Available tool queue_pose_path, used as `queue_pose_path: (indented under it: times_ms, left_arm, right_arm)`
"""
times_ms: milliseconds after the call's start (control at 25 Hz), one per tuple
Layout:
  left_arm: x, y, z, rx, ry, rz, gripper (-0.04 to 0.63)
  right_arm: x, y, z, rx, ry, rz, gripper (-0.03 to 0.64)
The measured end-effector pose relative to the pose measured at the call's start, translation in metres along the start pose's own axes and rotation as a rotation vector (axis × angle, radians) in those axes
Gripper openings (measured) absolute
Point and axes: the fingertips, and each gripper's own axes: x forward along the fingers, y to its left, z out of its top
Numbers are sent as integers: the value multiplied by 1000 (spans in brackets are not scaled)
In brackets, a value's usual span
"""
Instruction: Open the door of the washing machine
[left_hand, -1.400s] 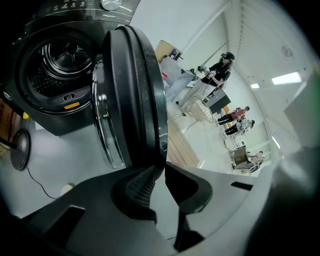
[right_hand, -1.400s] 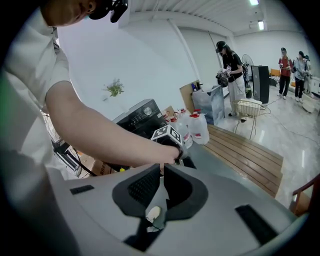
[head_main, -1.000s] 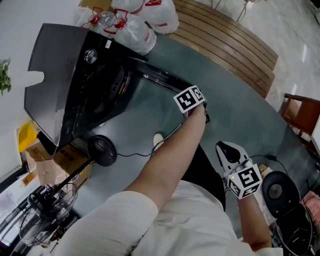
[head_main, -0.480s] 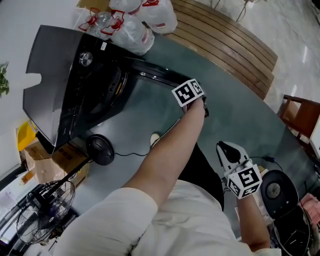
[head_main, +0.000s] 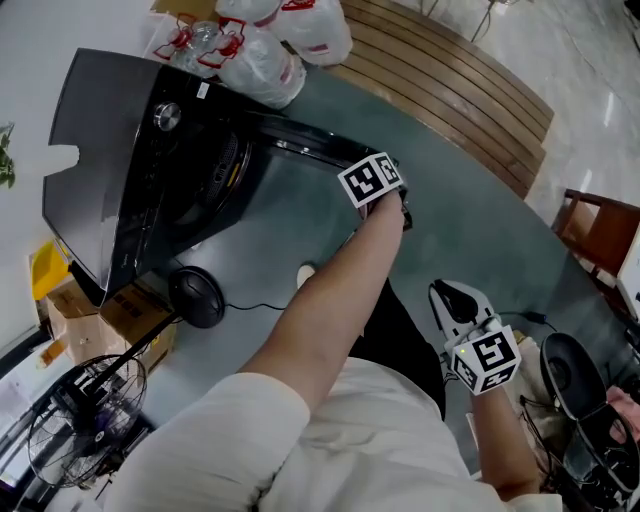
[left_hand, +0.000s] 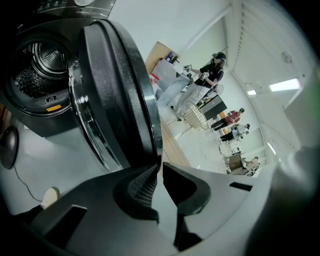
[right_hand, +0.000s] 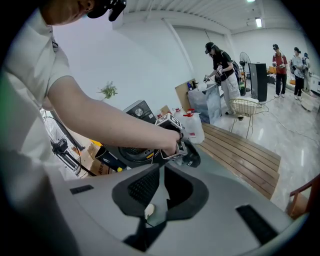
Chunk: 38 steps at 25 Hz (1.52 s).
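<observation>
The black washing machine (head_main: 110, 170) stands at the upper left of the head view. Its round door (head_main: 300, 145) is swung out toward me. In the left gripper view the door (left_hand: 115, 100) stands edge-on, with the steel drum (left_hand: 40, 65) exposed behind it. My left gripper (head_main: 402, 216) is at the door's free edge, and its jaws (left_hand: 160, 167) are shut on that rim. My right gripper (head_main: 447, 293) hangs low at my right side, away from the machine. Its jaws (right_hand: 161, 167) are shut with nothing between them.
A slatted wooden bench (head_main: 450, 90) runs behind the machine, with plastic bags (head_main: 280, 50) at its end. A round black device (head_main: 197, 297) on a cable, a cardboard box (head_main: 100, 310) and a fan (head_main: 80, 420) lie left. A wooden chair (head_main: 600, 240) stands right. People (right_hand: 220, 70) work farther back.
My left gripper has shifted slightly up and left with the door's edge in it. The right gripper has barely moved.
</observation>
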Motion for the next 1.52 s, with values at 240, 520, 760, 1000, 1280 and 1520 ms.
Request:
queue_pose_path:
  times_ms: [240, 520, 760, 1000, 1280, 1520]
  left_arm:
    - [-5, -4, -1, 2, 26, -43, 48]
    - [-24, -19, -6, 68, 54, -134, 48]
    - [-73, -25, -6, 193, 39, -241, 48]
    - [-147, -23, -9, 349, 46, -382, 48]
    - [-261, 4, -10, 481, 66, -552, 43]
    - [-362, 24, -9, 664, 31, -663, 32]
  right_arm:
    - [3, 2, 5, -15, -5, 3, 43]
    - [9, 13, 14, -42, -14, 13, 42]
    - [15, 30, 22, -78, -39, 9, 40]
    - [23, 61, 38, -125, -71, 5, 38]
    - [36, 112, 48, -187, -82, 14, 24]
    - [40, 157, 62, -245, -107, 25, 9]
